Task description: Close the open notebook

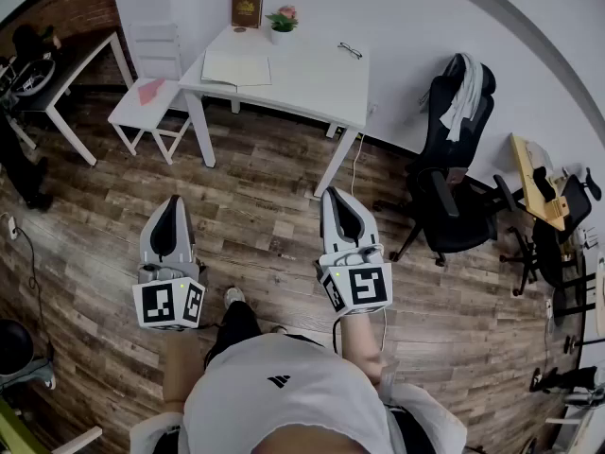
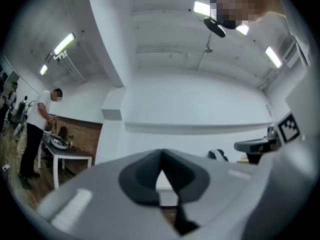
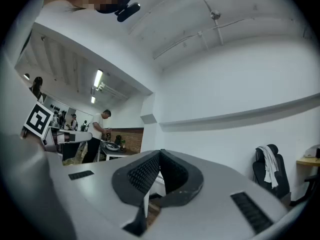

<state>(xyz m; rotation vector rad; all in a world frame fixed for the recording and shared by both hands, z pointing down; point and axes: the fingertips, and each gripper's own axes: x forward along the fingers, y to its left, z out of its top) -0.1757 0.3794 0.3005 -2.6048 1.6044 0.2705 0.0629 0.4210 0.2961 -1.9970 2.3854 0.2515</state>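
The open notebook (image 1: 236,67) lies flat with pale pages on the left part of the white table (image 1: 312,83) at the far side of the room. Both grippers hang over the wooden floor, well short of the table. My left gripper (image 1: 172,202) is shut with nothing between its jaws, and the left gripper view (image 2: 161,154) shows the dark pads meeting at the tip. My right gripper (image 1: 336,195) is also shut and empty, its ribbed pads (image 3: 145,171) touching at the tip. The notebook cannot be made out in either gripper view.
On the table stand a brown framed book (image 1: 247,8), a small potted plant (image 1: 284,19) and a pair of glasses (image 1: 351,51). A white chair (image 1: 151,102) stands left of the table. A black office chair (image 1: 454,168) with a cloth is at the right. A person (image 2: 35,134) stands by another table.
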